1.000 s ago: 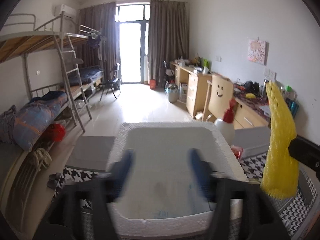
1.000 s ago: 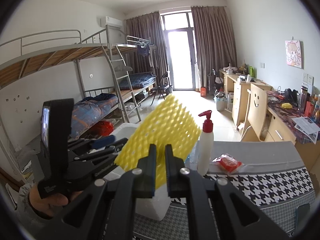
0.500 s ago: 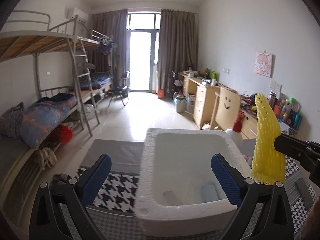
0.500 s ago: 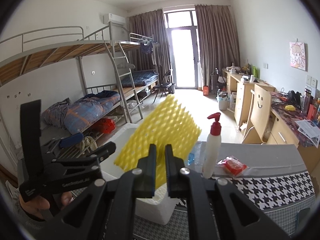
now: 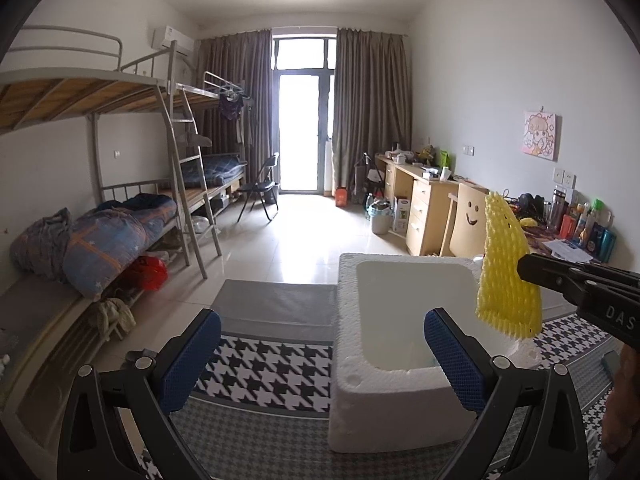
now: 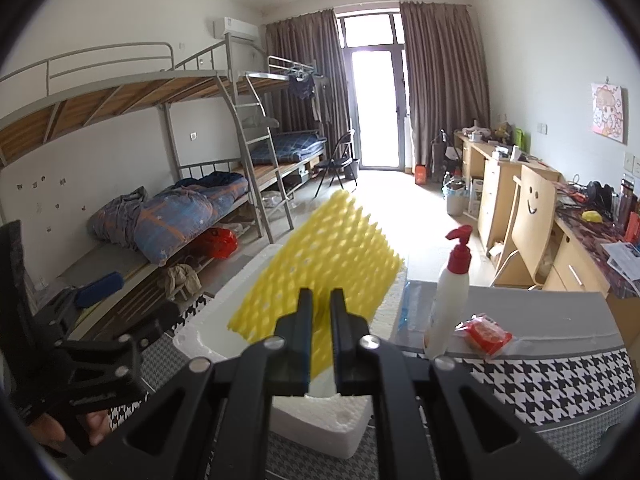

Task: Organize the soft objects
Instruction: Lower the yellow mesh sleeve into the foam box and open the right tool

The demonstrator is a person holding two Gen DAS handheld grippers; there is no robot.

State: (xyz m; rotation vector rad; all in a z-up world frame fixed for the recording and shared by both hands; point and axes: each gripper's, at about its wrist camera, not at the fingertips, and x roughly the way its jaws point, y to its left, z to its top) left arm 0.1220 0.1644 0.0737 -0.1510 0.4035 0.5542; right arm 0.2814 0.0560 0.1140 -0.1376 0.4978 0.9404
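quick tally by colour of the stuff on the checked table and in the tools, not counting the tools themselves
yellow: 1, foam net in the right tool
white: 2, foam box, pump bottle
red: 1, packet
total: 4
left tool holds nothing

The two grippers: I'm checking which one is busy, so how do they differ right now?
The right gripper is shut on the yellow foam net, raised over the white foam box; the left gripper stands wide open, nothing between its fingers. The right's fingers look black, the left's pads blue. Both have black frames and are hand-held over the houndstooth cloth.
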